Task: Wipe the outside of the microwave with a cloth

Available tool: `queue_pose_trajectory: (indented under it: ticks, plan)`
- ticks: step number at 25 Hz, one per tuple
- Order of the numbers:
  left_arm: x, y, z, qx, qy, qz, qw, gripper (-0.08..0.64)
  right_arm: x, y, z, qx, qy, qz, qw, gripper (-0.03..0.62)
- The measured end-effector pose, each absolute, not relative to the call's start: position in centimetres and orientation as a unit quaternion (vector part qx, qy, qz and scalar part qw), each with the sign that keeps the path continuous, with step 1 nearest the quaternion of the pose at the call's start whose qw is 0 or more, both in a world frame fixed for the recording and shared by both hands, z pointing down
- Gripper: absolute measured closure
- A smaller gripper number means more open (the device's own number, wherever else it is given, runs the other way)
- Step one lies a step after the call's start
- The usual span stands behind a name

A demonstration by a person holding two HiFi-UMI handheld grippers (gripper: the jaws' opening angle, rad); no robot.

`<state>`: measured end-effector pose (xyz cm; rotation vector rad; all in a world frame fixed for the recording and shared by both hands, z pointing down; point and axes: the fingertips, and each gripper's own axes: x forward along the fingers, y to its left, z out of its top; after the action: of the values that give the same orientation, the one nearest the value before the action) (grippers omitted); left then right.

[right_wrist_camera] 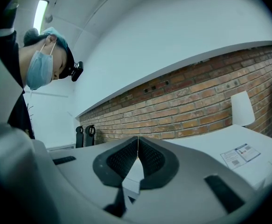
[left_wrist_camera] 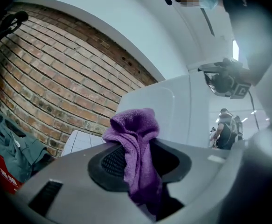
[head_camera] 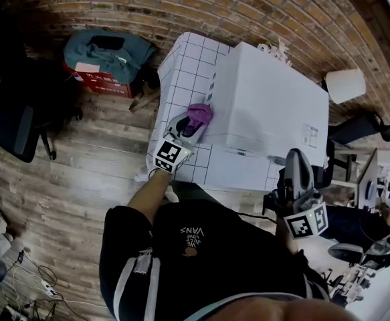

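A white microwave [head_camera: 268, 105] stands on a white tiled table [head_camera: 181, 65]. My left gripper [head_camera: 193, 122] is shut on a purple cloth [head_camera: 200, 114] and presses it against the microwave's left side, near its front corner. In the left gripper view the cloth [left_wrist_camera: 136, 143] bunches up between the jaws, with the microwave's white wall [left_wrist_camera: 173, 111] right behind it. My right gripper [head_camera: 298, 164] hangs at the microwave's front right, apart from it. Its jaws meet tip to tip with nothing between them in the right gripper view [right_wrist_camera: 137, 139].
A brick wall [head_camera: 181, 5] runs behind the table. A teal garment on a red box [head_camera: 104, 62] sits on the wooden floor to the left. A black chair [head_camera: 14, 122] stands at far left. A white lampshade [head_camera: 345, 84] and desks lie to the right.
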<state>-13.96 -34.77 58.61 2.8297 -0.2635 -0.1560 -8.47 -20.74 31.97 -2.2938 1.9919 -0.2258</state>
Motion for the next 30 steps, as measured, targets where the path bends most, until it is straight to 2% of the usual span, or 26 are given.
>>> queue_pose_trajectory:
  ticks: [11, 17, 24, 30]
  plan:
    - [-5.0, -45.7, 57.7, 0.987, -0.108, -0.052, 0.108, 0.419, -2.5, -21.6, 31.0, -0.779, 0.622, -0.062, 0.045, 0.589]
    - [-2.4, -48.8, 57.8, 0.984, -0.126, -0.045, 0.115, 0.419, -0.2, -20.5, 30.6, -0.789, 0.609, -0.052, 0.055, 0.589]
    - [-3.7, -47.8, 56.9, 0.983, -0.133, -0.042, 0.117, 0.419, 0.7, -19.0, 30.4, -0.79, 0.607, -0.049, 0.079, 0.589]
    - [-8.9, -45.1, 54.5, 0.987, -0.129, -0.04, 0.092, 0.419, -1.1, -16.5, 31.2, -0.792, 0.596, -0.049, 0.12, 0.589]
